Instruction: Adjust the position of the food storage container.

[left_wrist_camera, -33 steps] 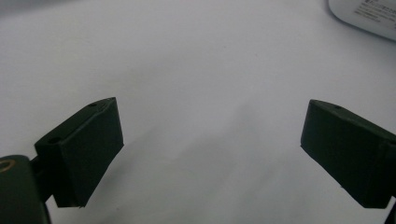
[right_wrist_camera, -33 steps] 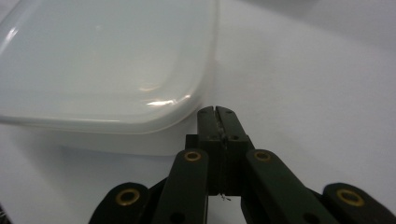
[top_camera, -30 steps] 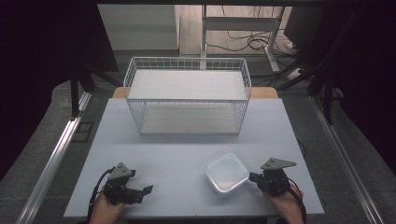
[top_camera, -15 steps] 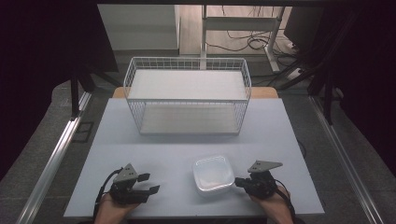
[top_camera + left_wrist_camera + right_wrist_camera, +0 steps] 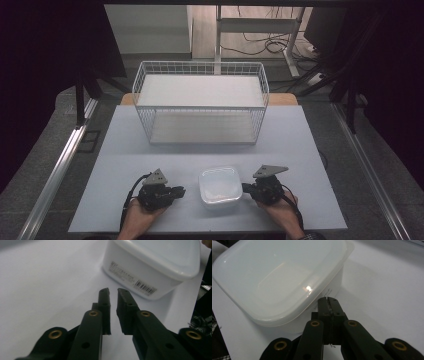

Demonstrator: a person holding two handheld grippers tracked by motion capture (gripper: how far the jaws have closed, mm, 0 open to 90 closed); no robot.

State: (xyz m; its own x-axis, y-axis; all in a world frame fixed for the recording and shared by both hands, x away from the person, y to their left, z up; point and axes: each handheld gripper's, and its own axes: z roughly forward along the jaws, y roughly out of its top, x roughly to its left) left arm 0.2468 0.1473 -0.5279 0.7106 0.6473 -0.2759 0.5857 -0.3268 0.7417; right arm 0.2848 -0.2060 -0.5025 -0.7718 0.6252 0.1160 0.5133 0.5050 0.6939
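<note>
A white lidded plastic container (image 5: 219,186) sits on the table near the front edge, between my two grippers. My right gripper (image 5: 245,188) is shut, and its closed tips (image 5: 328,300) rest against the container's (image 5: 279,280) side wall just under the lid rim. My left gripper (image 5: 180,190) lies a short way left of the container, pointing at it. In the left gripper view its jaws (image 5: 113,291) have just been closing. Only a narrow gap is left and nothing is between them. The container's barcode side (image 5: 155,265) lies just ahead.
A white wire basket (image 5: 200,64) stands at the back of the pale table (image 5: 125,165), open at the top. Metal rails run along both table sides. A person's hands hold the grippers at the front edge.
The container has slid left with the right gripper behind it. The left gripper has moved right toward the container and its jaws have closed from wide apart to nearly together.
</note>
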